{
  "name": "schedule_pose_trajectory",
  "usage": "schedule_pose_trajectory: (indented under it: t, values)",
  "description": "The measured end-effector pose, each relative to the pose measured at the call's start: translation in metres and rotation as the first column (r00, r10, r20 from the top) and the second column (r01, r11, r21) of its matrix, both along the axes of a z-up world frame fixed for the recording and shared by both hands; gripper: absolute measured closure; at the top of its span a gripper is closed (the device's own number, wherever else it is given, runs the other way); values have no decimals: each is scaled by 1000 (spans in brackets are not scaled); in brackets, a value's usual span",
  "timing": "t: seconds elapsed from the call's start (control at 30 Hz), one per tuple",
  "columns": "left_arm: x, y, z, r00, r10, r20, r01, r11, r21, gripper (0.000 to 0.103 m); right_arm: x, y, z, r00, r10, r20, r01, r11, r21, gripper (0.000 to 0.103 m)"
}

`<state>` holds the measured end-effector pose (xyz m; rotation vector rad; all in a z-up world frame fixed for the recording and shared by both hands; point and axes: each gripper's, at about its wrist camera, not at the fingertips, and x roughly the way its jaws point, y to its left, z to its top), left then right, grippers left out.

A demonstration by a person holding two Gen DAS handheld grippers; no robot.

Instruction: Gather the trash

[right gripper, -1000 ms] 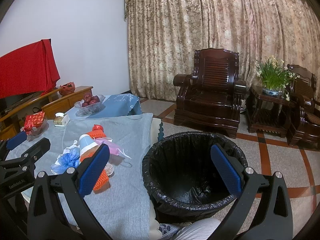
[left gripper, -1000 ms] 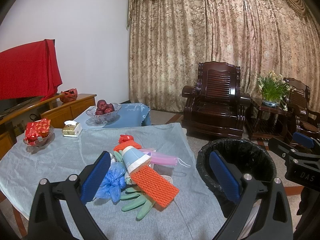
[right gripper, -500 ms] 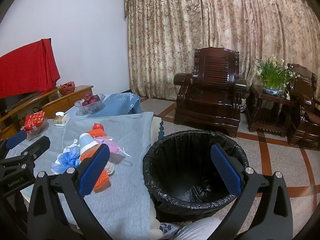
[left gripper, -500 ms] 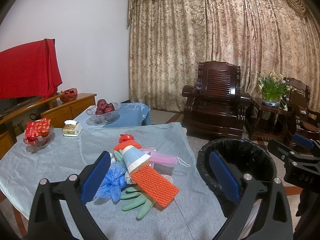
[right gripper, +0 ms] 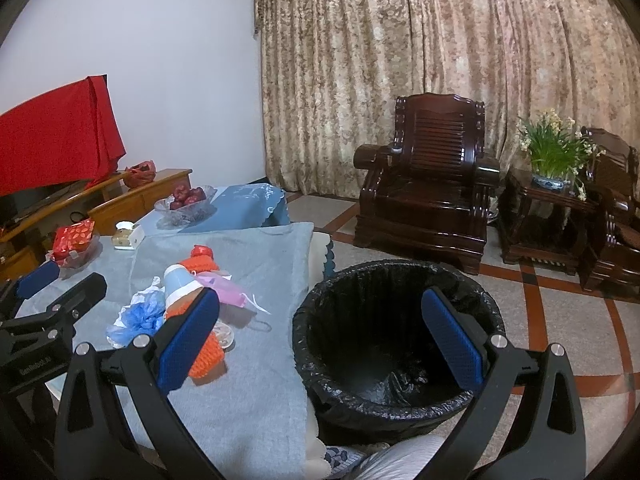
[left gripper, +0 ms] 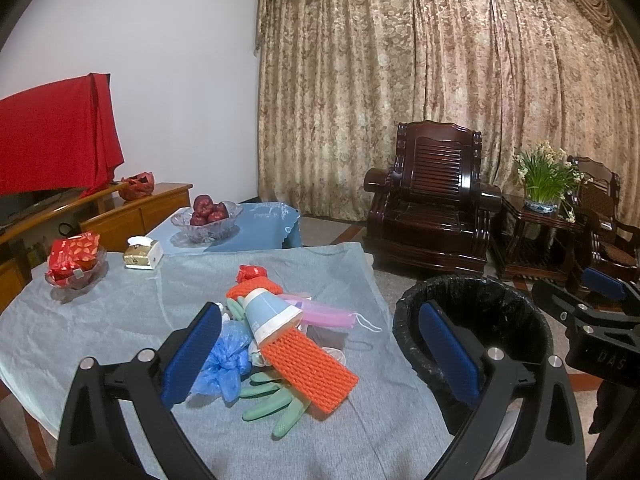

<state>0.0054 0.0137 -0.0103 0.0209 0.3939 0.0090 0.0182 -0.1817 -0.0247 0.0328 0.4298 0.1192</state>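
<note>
- One paper cup [left gripper: 269, 315], pale blue with a white rim band, lying on its side.
- Two orange foam nets: one long [left gripper: 310, 368], one bunched [left gripper: 250, 289] behind the cup.
- One pink face mask [left gripper: 326, 314].
- One crumpled blue plastic bag [left gripper: 224, 364].
- One green rubber glove [left gripper: 276, 404]; whether a second lies under it cannot be told.
- One small red wrapper [left gripper: 251, 272].
- One bin [right gripper: 396, 344] lined with a black bag.
- Two glass bowls: one of red apples [left gripper: 207, 218], one of red packets [left gripper: 74, 262].
- One tissue box [left gripper: 142, 254].
- Two dark wooden armchairs [left gripper: 432, 196], the second [left gripper: 606, 216] partly cut off.
- One potted flowering plant [left gripper: 546, 178].
- Two grippers, left [left gripper: 320, 360] and right [right gripper: 320, 356].
</note>
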Motion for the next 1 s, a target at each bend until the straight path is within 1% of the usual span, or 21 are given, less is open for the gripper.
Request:
schedule_pose_trajectory:
  t: [0.1, 0.2, 0.27, 0.37, 0.47, 0.57, 0.63, 0.8, 0.87, 0.9, 0.97, 1.0]
  values:
    - [2, 4, -1, 1000, 17, 1, -17, 1000, 0, 6, 6, 6, 1, 1000, 9, -4, -9, 1000, -8, 5]
    - [7, 11, -5, 998, 54, 13, -54, 999, 9, 6, 13, 17, -1, 1000, 26, -4, -26, 999, -32, 5]
    - [11, 21, -6, 997, 79, 11, -79, 997, 18, 6, 19, 26, -3, 999, 40, -9, -41, 998, -47, 5]
    - [17, 43, -11, 991, 130, -2, -130, 991, 12, 6, 32, 38, -10, 996, 82, -36, -83, 996, -33, 5]
    - [23, 69, -21, 982, 187, -26, -186, 982, 25, 6, 49, 54, -21, 989, 126, -82, -126, 992, 1, 5]
    - [30, 90, -30, 976, 208, -61, -206, 978, 32, 6, 66, 69, -32, 981, 152, -118, -150, 988, 28, 5]
    - [37, 103, -40, 970, 226, -87, -222, 974, 50, 6, 76, 84, -43, 974, 180, -139, -177, 984, 38, 5]
    - [49, 128, -66, 962, 227, -149, -223, 974, 45, 6, 92, 112, -70, 952, 249, -177, -251, 968, 14, 5]
    - [52, 135, -75, 959, 234, -161, -231, 972, 40, 6, 100, 126, -84, 940, 273, -203, -279, 960, -1, 5]
    - [52, 138, -81, 956, 241, -170, -238, 971, 39, 6, 103, 131, -90, 937, 279, -213, -286, 958, -3, 6]
    - [57, 145, -90, 951, 250, -182, -248, 968, 34, 6, 110, 139, -100, 927, 291, -239, -300, 954, -3, 11]
    - [59, 149, -93, 949, 252, -190, -251, 967, 28, 6, 113, 144, -106, 921, 297, -251, -308, 951, -3, 18]
